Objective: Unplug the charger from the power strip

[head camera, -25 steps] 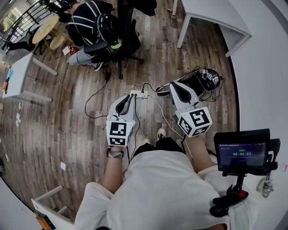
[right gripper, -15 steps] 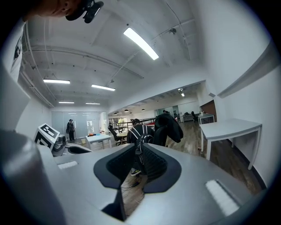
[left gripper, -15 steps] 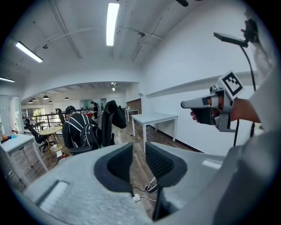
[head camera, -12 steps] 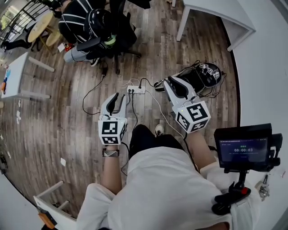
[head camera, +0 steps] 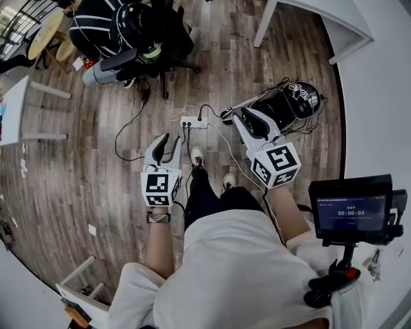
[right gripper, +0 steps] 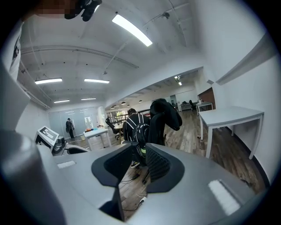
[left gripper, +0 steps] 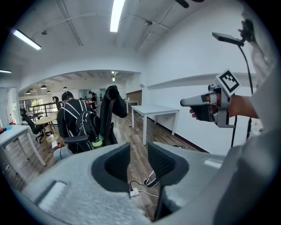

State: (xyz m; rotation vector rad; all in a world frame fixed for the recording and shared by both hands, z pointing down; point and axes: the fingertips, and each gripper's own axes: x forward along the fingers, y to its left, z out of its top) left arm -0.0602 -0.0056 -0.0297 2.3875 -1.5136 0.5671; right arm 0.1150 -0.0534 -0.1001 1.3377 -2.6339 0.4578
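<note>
A white power strip (head camera: pixel 192 122) lies on the wooden floor with plugs and thin cables in it, one of them a black lead (head camera: pixel 207 109); I cannot tell which plug is the charger. My left gripper (head camera: pixel 166 141) hangs above the floor, left of the strip and nearer to me. Its jaws are opening with nothing between them. My right gripper (head camera: pixel 248 119) hangs to the strip's right, jaws also opening and empty. In the left gripper view the strip (left gripper: pixel 134 192) shows on the floor past the left gripper (left gripper: pixel 138 160). The right gripper (right gripper: pixel 139 162) looks across the room.
A black bag with tangled cables (head camera: pixel 289 106) lies right of the strip. A person sits on an office chair (head camera: pixel 128 32) beyond it. White tables (head camera: pixel 321 19) (head camera: pixel 19 109) stand at the far right and left. My shoes (head camera: pixel 198 155) are just short of the strip.
Both grippers' jaws have gone from shut to open. The left gripper has shifted left, away from the strip. Both hands have sunk a little.
</note>
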